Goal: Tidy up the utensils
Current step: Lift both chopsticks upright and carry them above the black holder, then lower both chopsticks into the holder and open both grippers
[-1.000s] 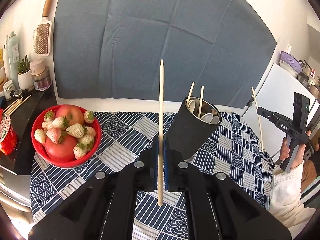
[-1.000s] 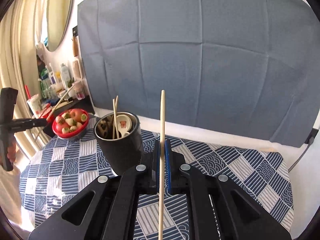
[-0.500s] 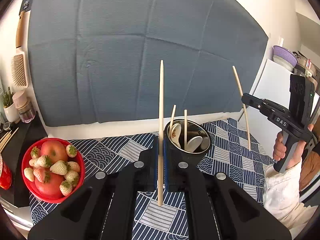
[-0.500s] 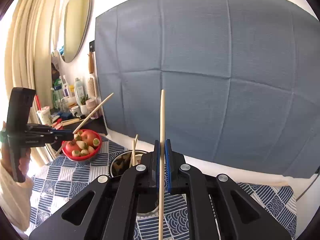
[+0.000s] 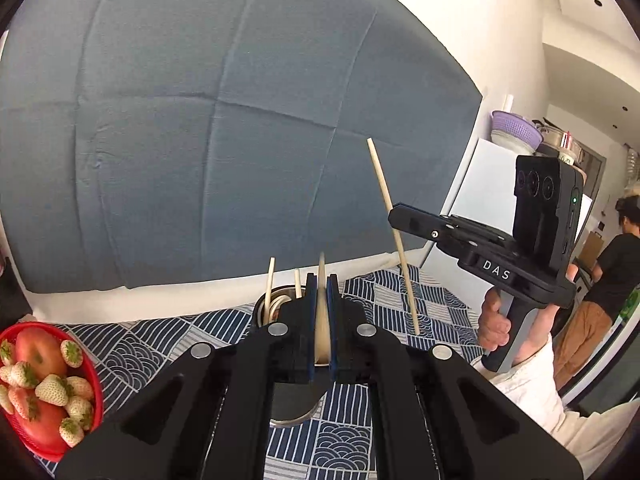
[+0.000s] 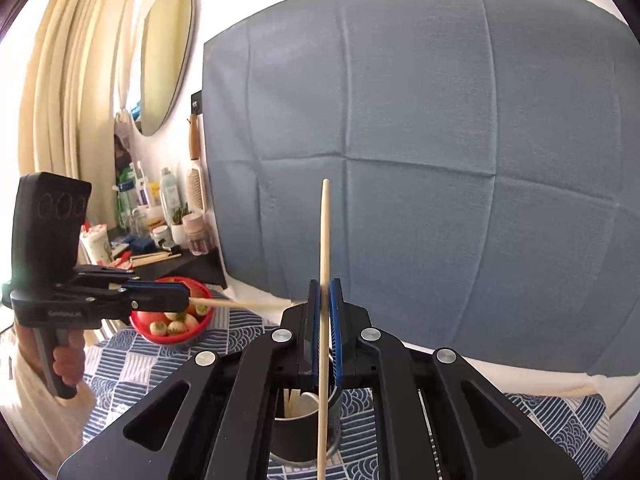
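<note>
My left gripper [image 5: 321,280] is shut on a wooden chopstick [image 5: 321,312] that points almost straight away from the camera, over the black utensil cup [image 5: 280,400]. The cup holds two chopsticks [image 5: 271,280] and white spoons. In the right wrist view this chopstick [image 6: 240,303] lies level, sticking out of the left gripper [image 6: 186,300]. My right gripper [image 6: 325,284] is shut on a second chopstick [image 6: 325,280], upright above the same cup [image 6: 304,436]. In the left wrist view the right gripper [image 5: 394,216] holds its chopstick [image 5: 390,224] right of the cup.
A red bowl of strawberries and tomatoes [image 5: 44,384] sits at the table's left; it also shows in the right wrist view [image 6: 176,320]. The blue patterned tablecloth [image 5: 432,304] covers the table. A dark shelf with bottles [image 6: 168,236] stands left. A person [image 5: 600,280] stands far right.
Both grippers have risen above the cup and come closer together. My left chopstick has tipped from upright to level, pointing forward. The cup now sits under both grippers.
</note>
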Demonstrator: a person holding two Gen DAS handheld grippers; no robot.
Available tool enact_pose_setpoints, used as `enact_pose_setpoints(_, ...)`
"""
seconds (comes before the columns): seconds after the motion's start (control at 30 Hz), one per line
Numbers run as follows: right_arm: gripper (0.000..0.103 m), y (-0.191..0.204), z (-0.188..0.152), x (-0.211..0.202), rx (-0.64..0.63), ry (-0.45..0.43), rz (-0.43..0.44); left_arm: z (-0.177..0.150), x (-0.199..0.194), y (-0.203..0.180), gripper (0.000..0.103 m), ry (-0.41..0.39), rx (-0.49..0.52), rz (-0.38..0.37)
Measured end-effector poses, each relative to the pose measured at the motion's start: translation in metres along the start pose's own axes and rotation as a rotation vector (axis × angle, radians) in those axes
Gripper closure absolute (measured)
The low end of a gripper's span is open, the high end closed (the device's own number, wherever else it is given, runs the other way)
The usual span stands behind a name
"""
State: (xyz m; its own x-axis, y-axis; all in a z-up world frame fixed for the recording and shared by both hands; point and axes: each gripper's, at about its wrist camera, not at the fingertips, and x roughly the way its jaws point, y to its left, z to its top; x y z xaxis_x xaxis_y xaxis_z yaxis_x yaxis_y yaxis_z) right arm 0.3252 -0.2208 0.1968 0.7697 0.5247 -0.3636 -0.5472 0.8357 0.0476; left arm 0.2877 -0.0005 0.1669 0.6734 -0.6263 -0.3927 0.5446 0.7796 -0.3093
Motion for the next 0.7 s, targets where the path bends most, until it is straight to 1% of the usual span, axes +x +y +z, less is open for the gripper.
enact_pose_setpoints(0.07, 0.098, -0.003, -0.002, 0.004, 0.019, 0.002, 0.01, -0.002, 0.007, 0.006, 0.098, -0.005, -0.025, -0.019)
enact_pose_setpoints(0.13, 0.098, -0.006, -0.005, 0.006, 0.033, 0.004, 0.028, -0.004, 0.014, 0.012, 0.098, 0.009, -0.058, -0.055)
enact_pose_setpoints(0.3, 0.098, -0.01, -0.006, 0.007, 0.053, -0.02, 0.053, -0.006, 0.017, 0.013, 0.098, 0.024, -0.054, -0.04)
enact_pose_setpoints(0.47, 0.098, -0.007, 0.0, 0.006, 0.051, -0.054, 0.069, 0.001, 0.021, 0.008, 0.098, 0.041, -0.025, -0.009)
enact_pose_setpoints(0.57, 0.098, -0.005, 0.003, 0.006, 0.055, -0.084, 0.081, 0.003, 0.024, 0.006, 0.098, 0.059, -0.009, 0.007)
enact_pose_setpoints(0.7, 0.098, -0.005, 0.004, 0.006, 0.076, -0.145, 0.097, 0.006, 0.029, 0.002, 0.098, 0.077, 0.023, 0.037)
